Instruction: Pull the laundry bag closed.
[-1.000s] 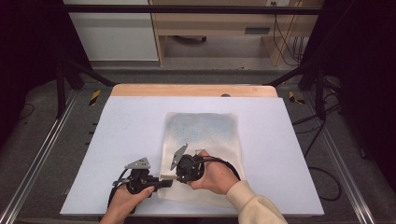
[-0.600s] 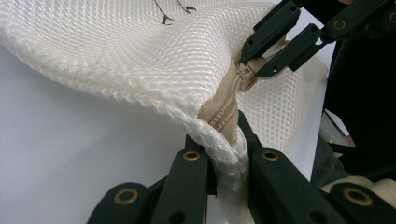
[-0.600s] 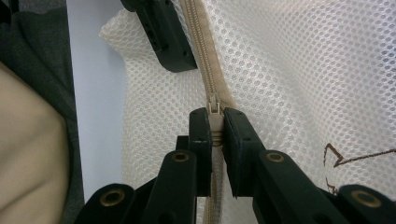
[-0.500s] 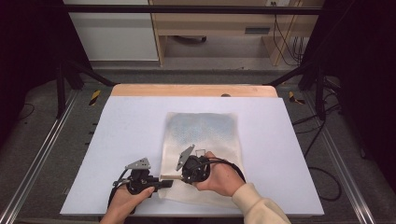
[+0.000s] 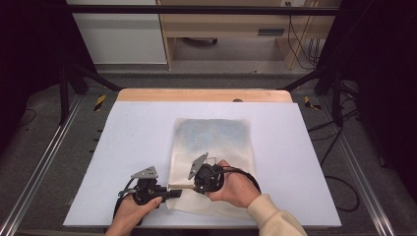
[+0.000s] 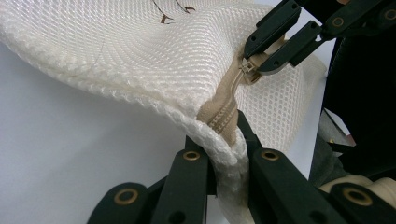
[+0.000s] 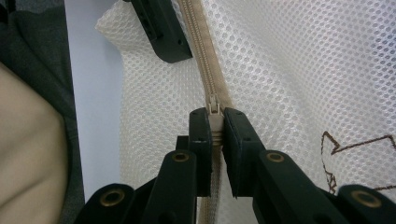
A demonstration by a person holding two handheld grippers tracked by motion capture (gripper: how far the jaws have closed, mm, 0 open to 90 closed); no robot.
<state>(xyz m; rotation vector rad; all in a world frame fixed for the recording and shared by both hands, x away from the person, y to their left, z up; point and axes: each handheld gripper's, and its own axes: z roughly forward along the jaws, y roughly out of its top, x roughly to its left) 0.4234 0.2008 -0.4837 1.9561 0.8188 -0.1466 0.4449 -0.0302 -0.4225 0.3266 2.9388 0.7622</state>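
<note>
- Mesh bag [image 5: 212, 162] is lying on the white table [image 5: 128, 147], near its front edge.
- Left gripper [image 6: 224, 156] is still pinching the bag's corner hem.
- Right gripper [image 7: 215, 135], clamped on the zipper pull [image 7: 214, 112], has shifted slightly along the zipper [image 7: 201, 51] since earlier.

A cream mesh bag [image 5: 211, 162] lies flat at the table's centre, reaching toward six o'clock. Its tan zipper [image 7: 205, 74] runs along the near edge, corner lifted, with the slider [image 6: 247, 66] partway along.
</note>
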